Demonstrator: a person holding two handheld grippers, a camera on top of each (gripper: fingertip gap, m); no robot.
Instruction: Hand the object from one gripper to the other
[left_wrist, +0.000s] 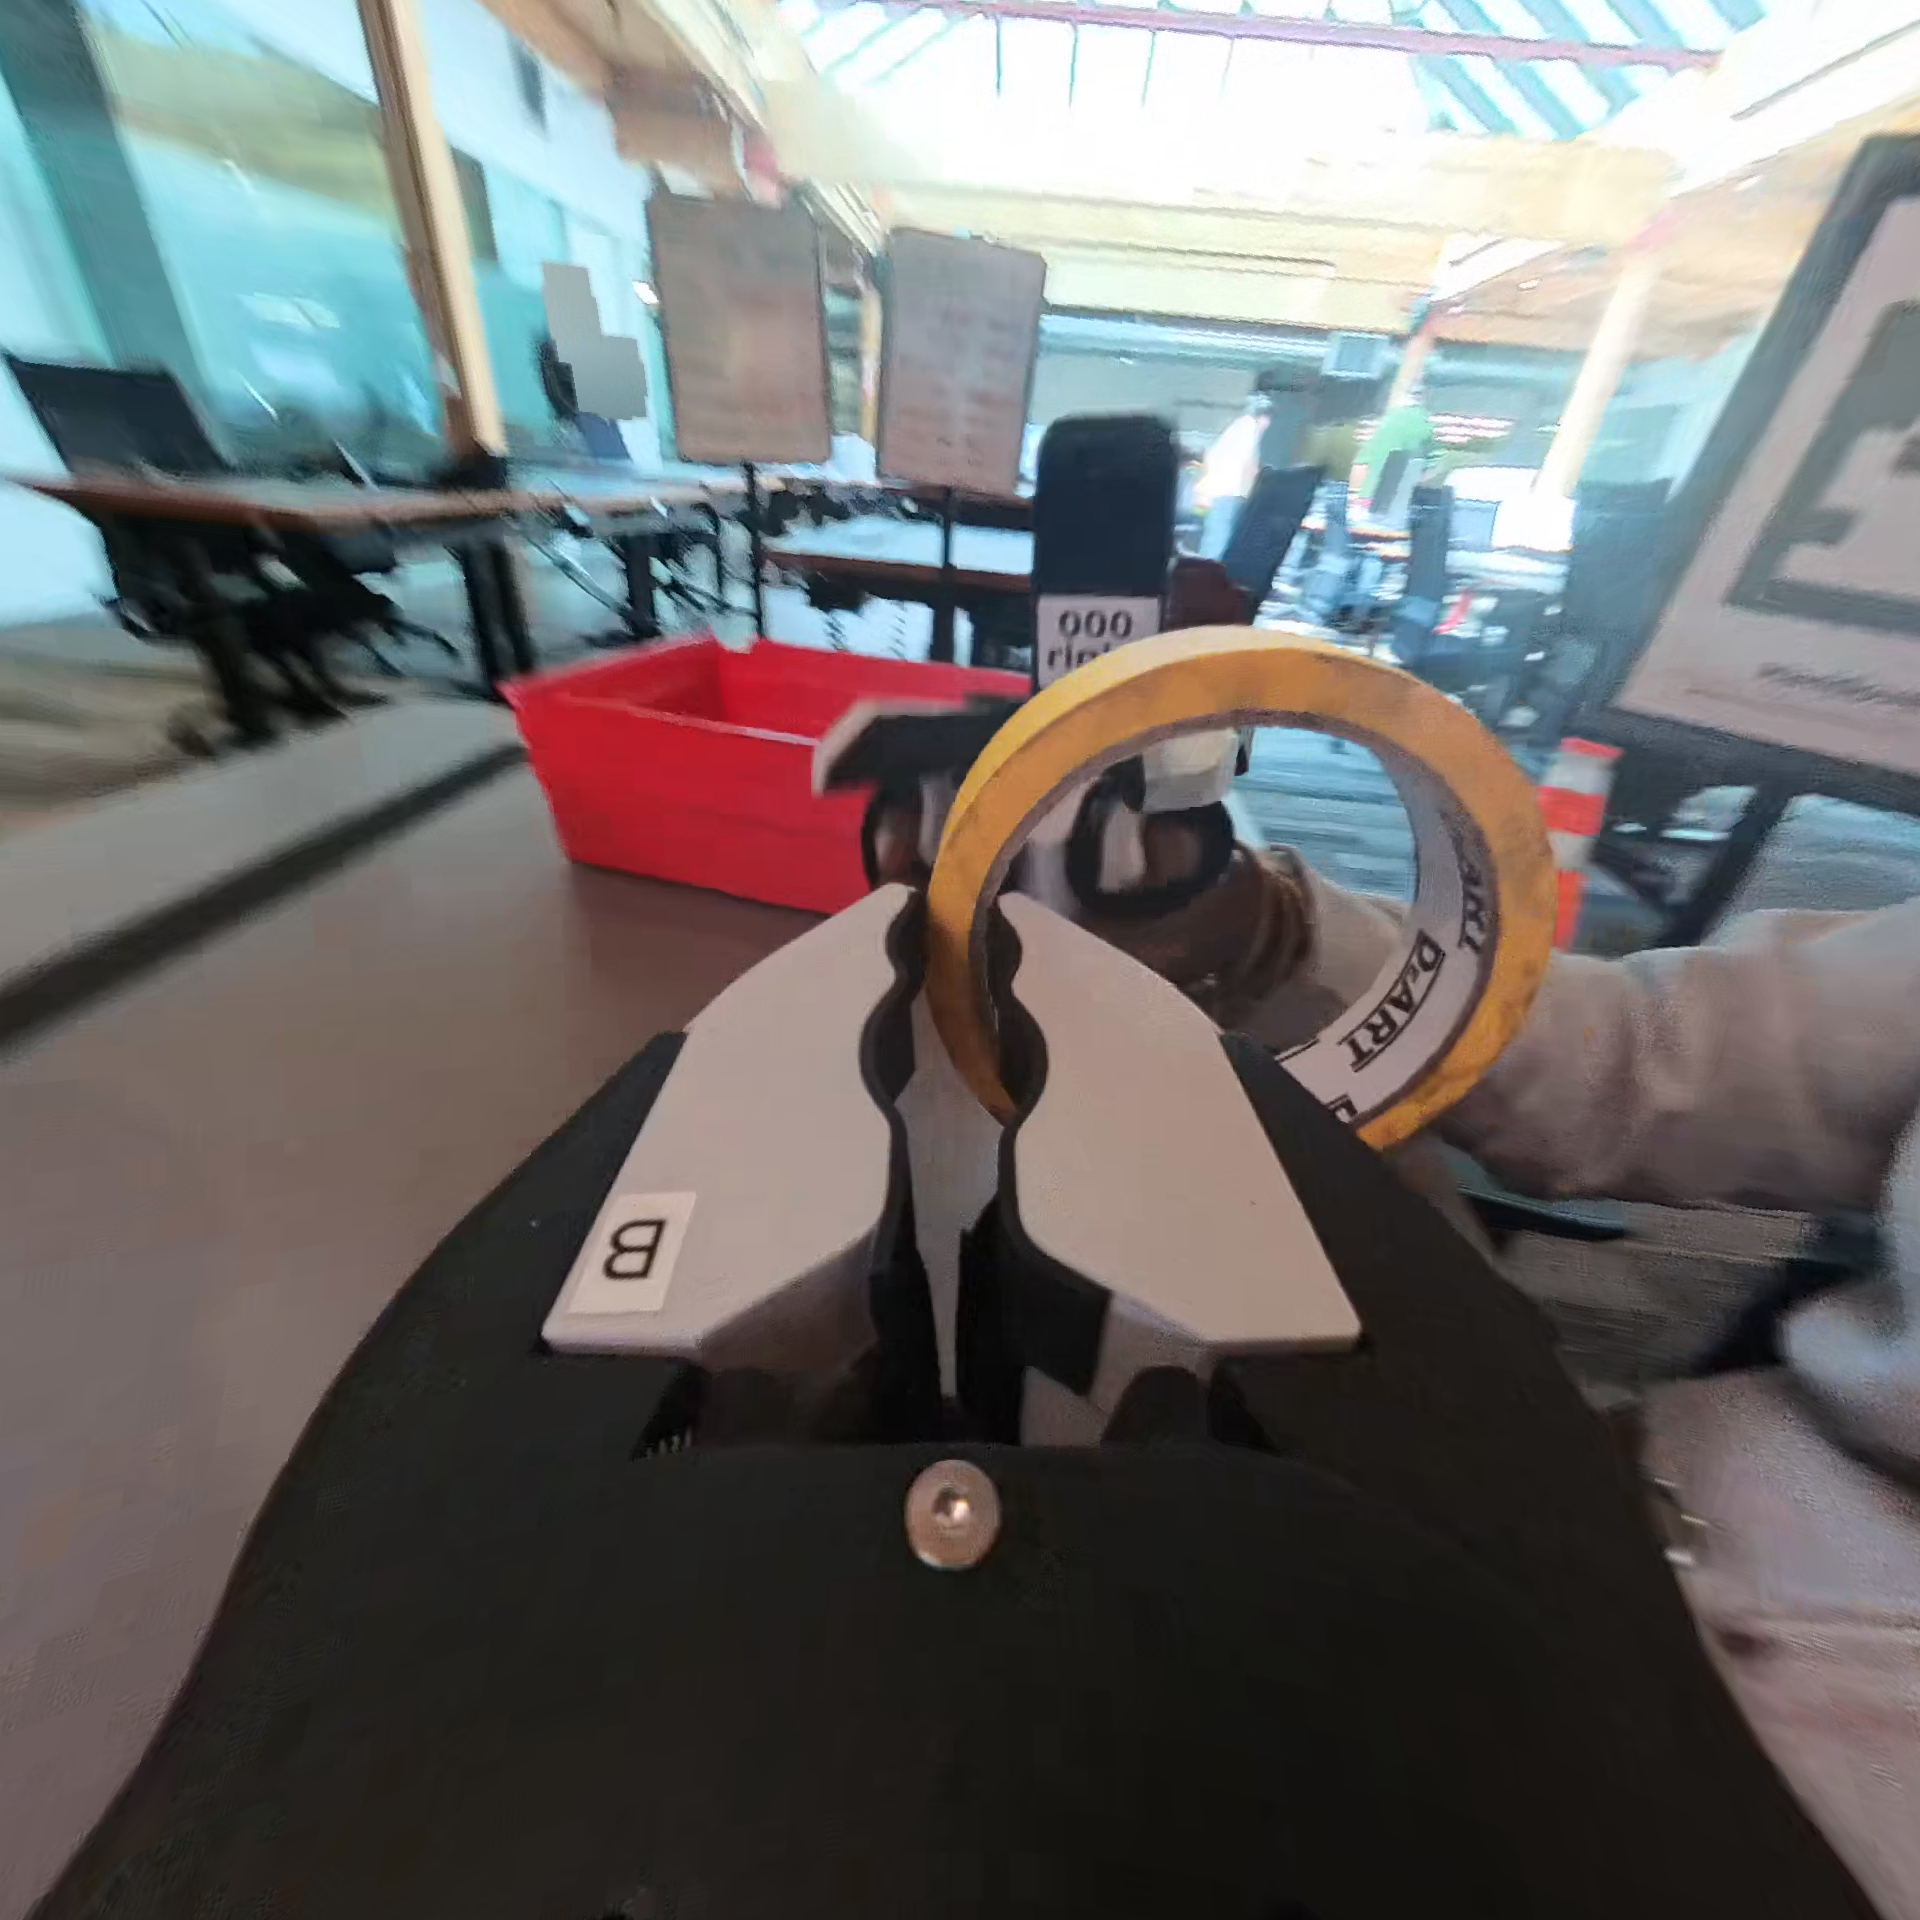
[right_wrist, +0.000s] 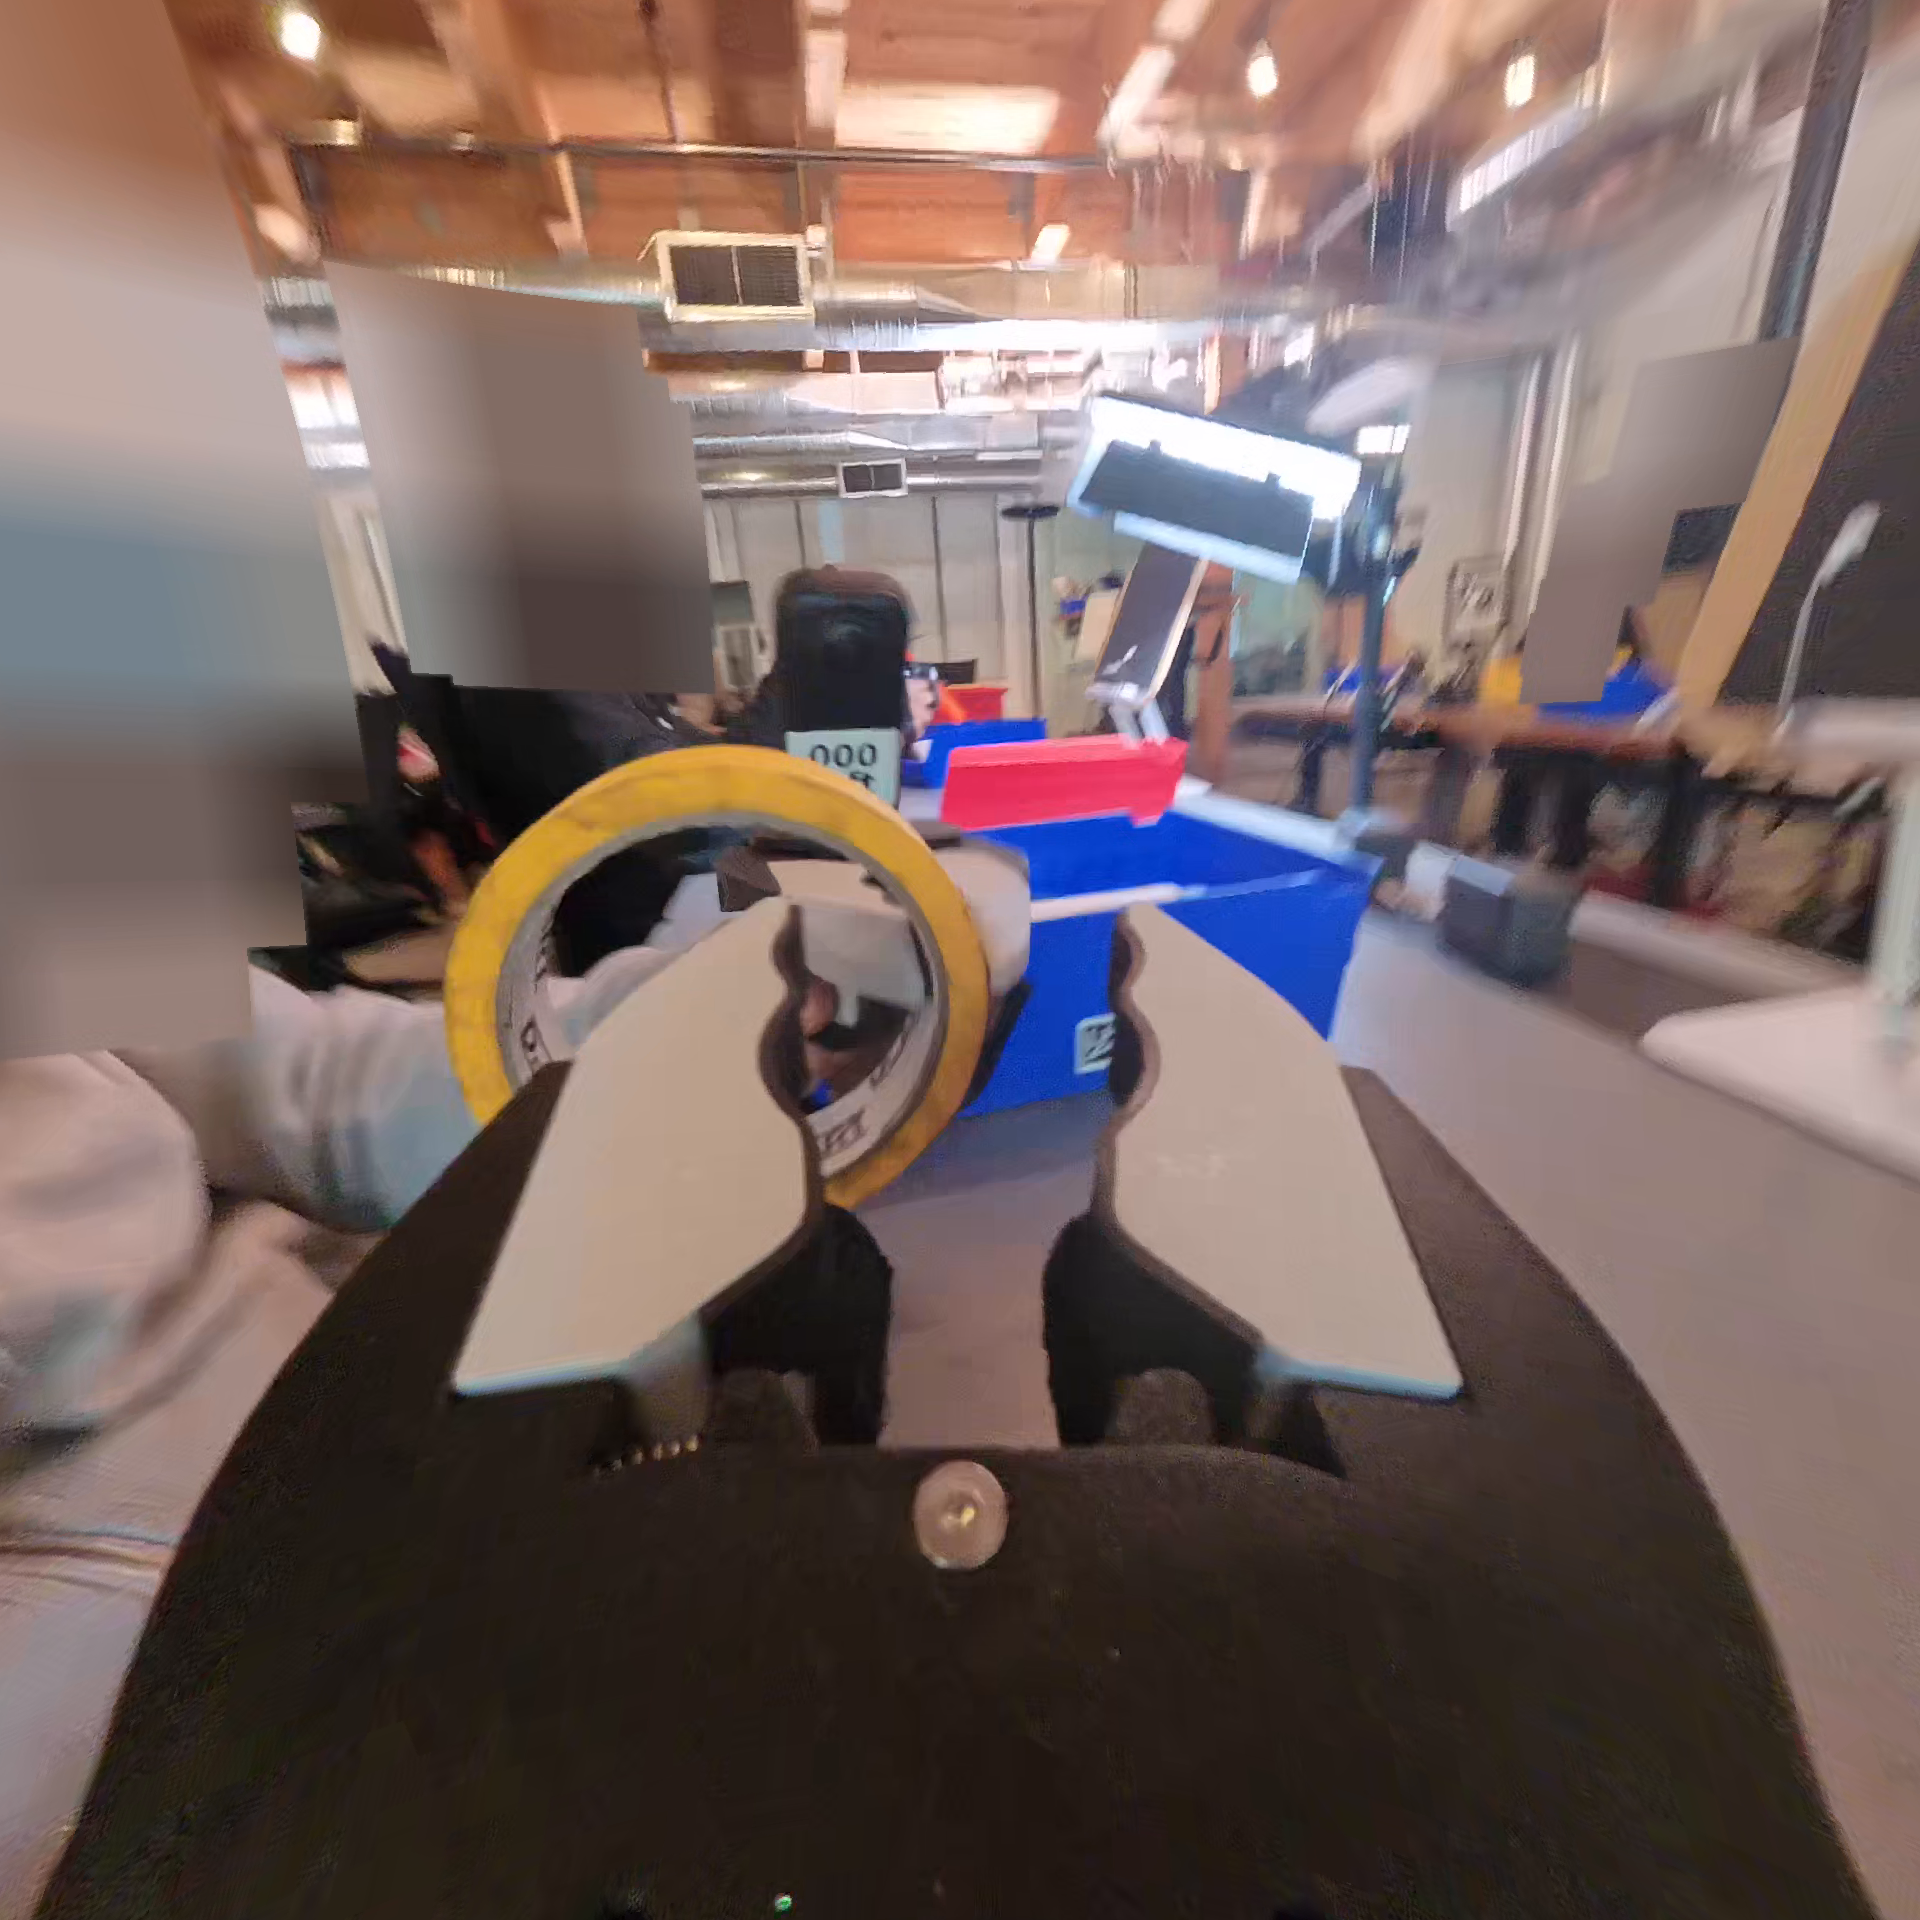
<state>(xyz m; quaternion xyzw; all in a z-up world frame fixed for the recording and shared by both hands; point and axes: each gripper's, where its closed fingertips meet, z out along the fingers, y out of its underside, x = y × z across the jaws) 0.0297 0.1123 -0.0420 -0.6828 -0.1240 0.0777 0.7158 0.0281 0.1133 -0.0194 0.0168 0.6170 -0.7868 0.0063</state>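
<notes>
A yellow roll of masking tape (left_wrist: 1236, 675) is held upright above the grey table (left_wrist: 312, 1143). My left gripper (left_wrist: 956, 935) is shut on the roll's left band. My right gripper (left_wrist: 1101, 831) shows behind the roll, facing me. In the right wrist view my right gripper (right_wrist: 956, 925) is open and holds nothing. The roll (right_wrist: 717, 779) sits at its left finger, and its right band lies in line with the gap between the fingers. The left gripper (right_wrist: 987, 904) shows behind the roll. I cannot tell whether the right fingers touch the roll.
A red bin (left_wrist: 686, 769) stands on the table beyond the grippers. A blue bin (right_wrist: 1195, 914) and another red bin (right_wrist: 1049, 779) stand ahead in the right wrist view. A grey sleeve (left_wrist: 1662, 1060) is at the right. A white stand base (right_wrist: 1787, 1060) is at the table's right. Less than 4 cm separates the two grippers' tips.
</notes>
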